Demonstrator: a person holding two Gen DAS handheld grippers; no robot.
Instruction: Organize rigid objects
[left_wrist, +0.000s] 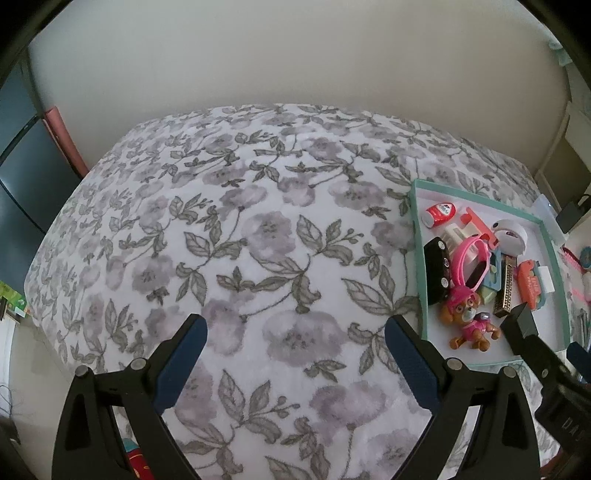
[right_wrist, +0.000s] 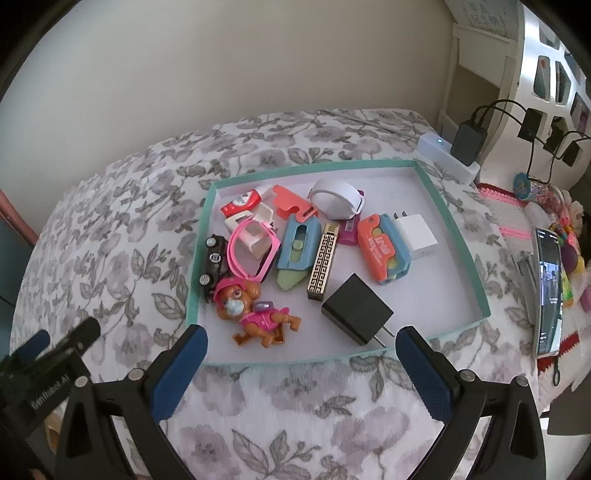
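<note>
A shallow tray with a teal rim (right_wrist: 456, 236) lies on a floral bedspread (left_wrist: 258, 240). It holds several small objects: a toy pup in pink (right_wrist: 255, 314), a black charger block (right_wrist: 356, 314), a gold patterned harmonica (right_wrist: 322, 264), a white charger (right_wrist: 415, 232), an orange and blue toy (right_wrist: 382, 247), pink glasses (right_wrist: 253, 251) and a black toy car (right_wrist: 214, 266). My right gripper (right_wrist: 301, 339) stands open at the tray's near edge, with the black charger just ahead of it. My left gripper (left_wrist: 295, 332) is open over bare bedspread, left of the tray (left_wrist: 480, 197).
A phone (right_wrist: 548, 291) lies right of the tray among colourful small items. A white power strip (right_wrist: 430, 146) with a black adapter (right_wrist: 467, 142) sits behind the tray. White shelving stands at the far right, a wall at the back. A dark cabinet (left_wrist: 18, 166) is beside the bed's left.
</note>
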